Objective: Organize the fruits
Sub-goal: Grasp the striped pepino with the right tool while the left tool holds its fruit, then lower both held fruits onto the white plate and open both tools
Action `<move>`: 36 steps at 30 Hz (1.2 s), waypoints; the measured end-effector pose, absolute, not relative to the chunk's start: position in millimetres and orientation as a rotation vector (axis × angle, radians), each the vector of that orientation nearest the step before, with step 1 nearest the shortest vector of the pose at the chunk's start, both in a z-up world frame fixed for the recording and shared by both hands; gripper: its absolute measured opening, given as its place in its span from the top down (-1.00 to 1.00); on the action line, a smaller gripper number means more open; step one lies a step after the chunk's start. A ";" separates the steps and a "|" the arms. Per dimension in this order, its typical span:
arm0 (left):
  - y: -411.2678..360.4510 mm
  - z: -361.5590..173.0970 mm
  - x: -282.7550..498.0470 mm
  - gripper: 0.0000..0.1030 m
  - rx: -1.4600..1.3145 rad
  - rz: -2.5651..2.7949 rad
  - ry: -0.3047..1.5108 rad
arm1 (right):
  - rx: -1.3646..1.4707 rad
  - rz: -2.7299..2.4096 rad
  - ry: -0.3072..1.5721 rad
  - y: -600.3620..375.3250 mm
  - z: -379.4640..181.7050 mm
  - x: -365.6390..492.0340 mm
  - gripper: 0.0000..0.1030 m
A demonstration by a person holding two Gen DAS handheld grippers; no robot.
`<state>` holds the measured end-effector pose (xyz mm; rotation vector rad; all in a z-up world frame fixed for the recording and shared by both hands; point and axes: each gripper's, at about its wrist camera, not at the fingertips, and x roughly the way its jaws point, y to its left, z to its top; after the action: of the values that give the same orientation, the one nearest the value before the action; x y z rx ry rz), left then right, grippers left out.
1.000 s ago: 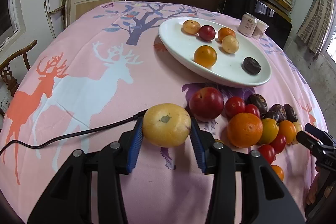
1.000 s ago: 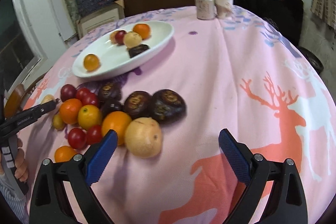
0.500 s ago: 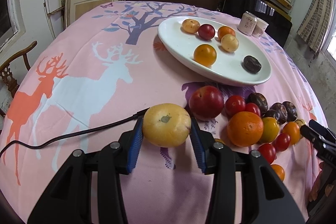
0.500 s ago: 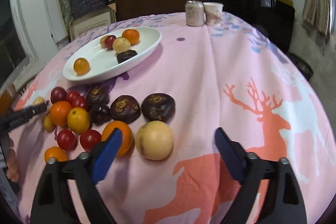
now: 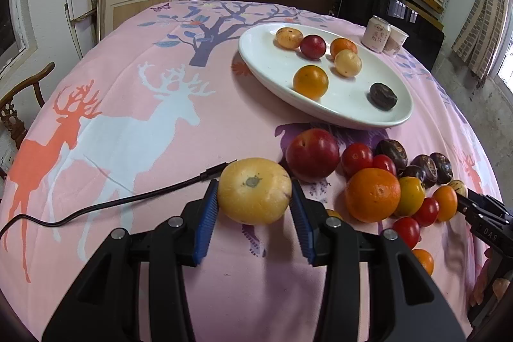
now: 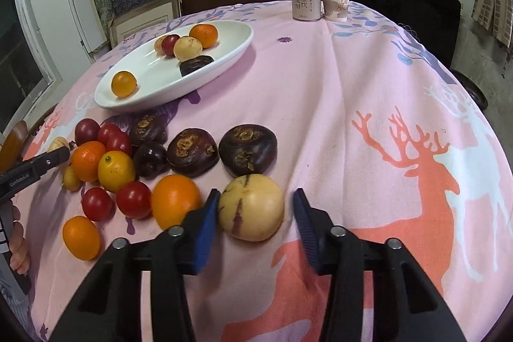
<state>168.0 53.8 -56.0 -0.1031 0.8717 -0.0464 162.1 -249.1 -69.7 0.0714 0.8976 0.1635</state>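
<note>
The round tabletop [image 6: 368, 92] under its pink deer-print cloth drops away at every edge; my right side of it lies bare out to the rim, and so does the broad stretch on my left, crossed only by a thin black cable [image 5: 105, 205]. The white oval ceramic plate [image 5: 266, 66] sits toward the far side with six small fruits well apart inside it and open room along its near lip. Beyond it, close to the far edge, a pale drink can [image 6: 305, 1] and a paper cup [image 6: 336, 3] stand just beside each other.

Below the plate, the loose pile of fruit [image 6: 121, 169] crowds together: oranges, red cherry tomatoes, dark brown water chestnuts and a big red plum [image 5: 312, 155].

My left tool [image 5: 255, 209] is clenched on a pale yellow round melon-like fruit [image 5: 255, 190], both blue pads pressed to its sides, just beside the plum and the cable's plug.

My right tool [image 6: 256, 215] is closing round a cream round fruit with purple streaks [image 6: 251, 206] at the pile's right edge; the left pad touches it and sits tight against a large orange [image 6: 175, 200], while a gap shows at the right pad
</note>
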 end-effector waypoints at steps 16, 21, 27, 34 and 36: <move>51.5 -54.7 164.3 0.16 -0.079 -0.039 0.849 | 0.139 0.201 0.835 -259.0 -58.1 153.9 0.23; 43.2 -44.5 152.4 0.17 -0.032 -0.003 0.800 | 0.154 0.212 0.827 -262.0 -55.5 149.3 0.23; 35.1 -29.2 132.0 0.17 -0.042 -0.028 0.760 | 0.165 0.232 0.829 -266.1 -52.0 138.4 0.23; 36.8 21.3 141.9 0.17 -0.069 -0.054 0.688 | 0.167 0.244 0.787 -269.1 -29.4 141.0 0.23; 36.0 34.5 154.5 0.17 -0.068 -0.045 0.670 | 0.157 0.248 0.767 -267.3 -18.8 148.5 0.23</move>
<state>154.5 36.0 34.5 -0.0684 0.6703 -0.0446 148.5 -267.3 -18.8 0.1570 0.7665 0.2476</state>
